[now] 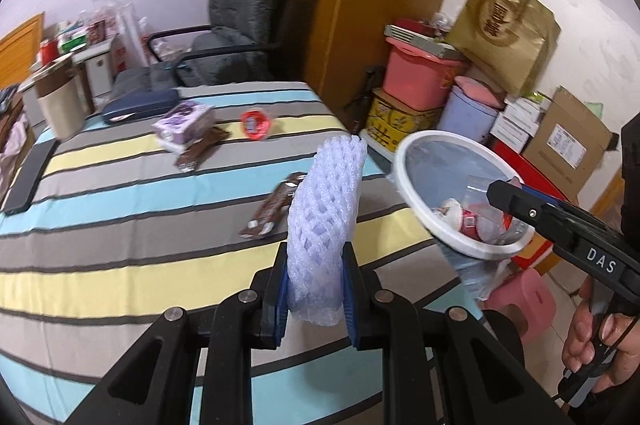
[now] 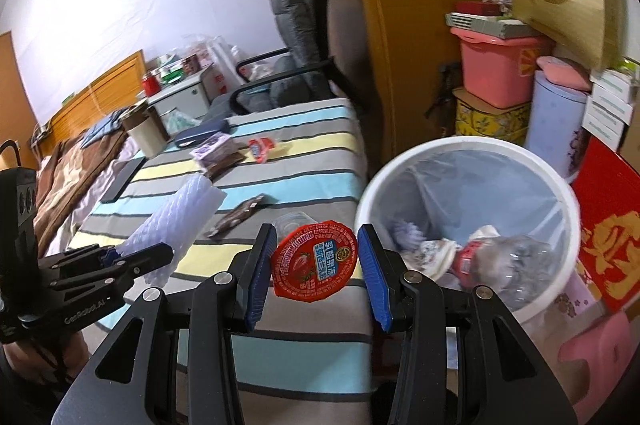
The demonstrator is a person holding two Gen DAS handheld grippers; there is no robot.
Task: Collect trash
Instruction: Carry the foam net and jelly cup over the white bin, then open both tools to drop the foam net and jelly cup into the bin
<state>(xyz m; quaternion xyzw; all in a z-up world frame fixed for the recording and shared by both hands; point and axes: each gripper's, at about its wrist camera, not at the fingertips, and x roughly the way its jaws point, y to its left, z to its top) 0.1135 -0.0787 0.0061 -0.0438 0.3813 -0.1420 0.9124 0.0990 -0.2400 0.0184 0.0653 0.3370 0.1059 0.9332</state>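
— While the left gripper [image 1: 316, 285] has its blue pads pressed against both sides of a white foam fruit net [image 1: 326, 221], how does the other one stand?

— The right gripper [image 2: 316, 265] has its jaws spread wide, a red strawberry jelly cup lid [image 2: 313, 265] between them; whether the pads actually touch it cannot be told. The net stands upright from the left jaws, over the near part of the striped bedspread [image 1: 120, 225].

— And where does the trash go?

— Into a white bin [image 2: 568, 209] lined with a clear bag, just off the bed's right edge, close beside the right jaws. Crumpled wrappers and a crushed plastic bottle [image 2: 508, 261] lie inside.

— What is left on the bed?

— A brown wrapper [image 1: 272, 209] near the right edge, a second brown wrapper [image 1: 202, 149] beside a purple box [image 1: 184, 123] toward the far edge, and a red cup [image 1: 255, 124] near the far right corner. A dark phone [image 1: 30, 181] lies along the left edge.
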